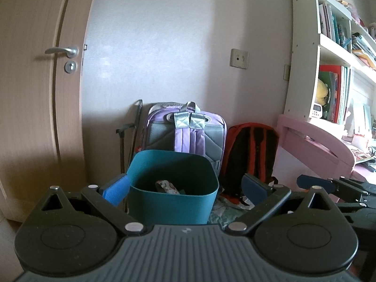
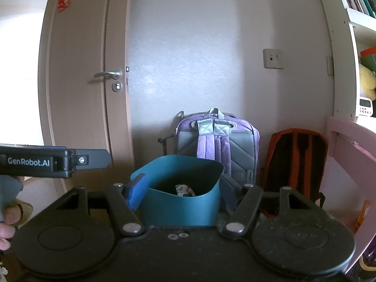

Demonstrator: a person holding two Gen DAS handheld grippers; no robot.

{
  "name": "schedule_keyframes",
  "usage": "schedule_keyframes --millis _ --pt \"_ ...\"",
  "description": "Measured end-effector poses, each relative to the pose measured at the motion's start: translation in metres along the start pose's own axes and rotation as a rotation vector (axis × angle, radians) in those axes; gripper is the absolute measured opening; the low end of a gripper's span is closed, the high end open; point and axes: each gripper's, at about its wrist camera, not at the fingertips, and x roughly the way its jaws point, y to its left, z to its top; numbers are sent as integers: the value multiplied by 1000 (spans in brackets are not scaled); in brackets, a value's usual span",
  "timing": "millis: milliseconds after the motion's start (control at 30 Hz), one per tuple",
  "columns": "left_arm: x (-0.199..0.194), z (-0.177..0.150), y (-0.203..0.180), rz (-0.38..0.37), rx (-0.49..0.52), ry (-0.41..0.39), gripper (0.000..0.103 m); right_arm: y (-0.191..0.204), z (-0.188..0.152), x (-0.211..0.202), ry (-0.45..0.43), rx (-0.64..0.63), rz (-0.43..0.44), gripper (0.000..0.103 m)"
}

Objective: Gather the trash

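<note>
Progress: one crumpled patterned wrapper [image 1: 167,186] is seen lying inside the teal bin [image 1: 174,202]; by this the collecting is judged partly done.
Left to do: more crumpled paper [image 1: 231,203] is seen on the floor just right of the bin, ahead of the left claw's right finger; it is judged still to be picked up. Whether other trash remains elsewhere cannot be told.
Left claw [image 1: 185,189]: its blue-padded fingers are spread wide, one on each side of the bin; nothing is held, and no contact with the bin wall can be confirmed.
Right claw [image 2: 182,191]: its jaws are likewise wide apart and empty, the bin framed between them, directly ahead and slightly below.
Task's thing: the bin stands on the floor straight ahead of both claws, with the purple backpack [image 1: 188,131] close behind it.
Edges: the bin's thin rim is nearest to the fingertips; a red-and-black backpack [image 1: 252,150] stands beyond and to the right, and a pink desk [image 1: 315,145] further right.
Open room: free floor is seen to the left of the claws toward the door [image 1: 35,94]; the right side is judged crowded, where the two claws sit close to each other.
</note>
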Motion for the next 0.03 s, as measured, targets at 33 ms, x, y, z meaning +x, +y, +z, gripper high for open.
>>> schedule_keyframes --millis 33 --pt "1 -1 1 0 -6 4 102 -1 0 1 3 3 0 67"
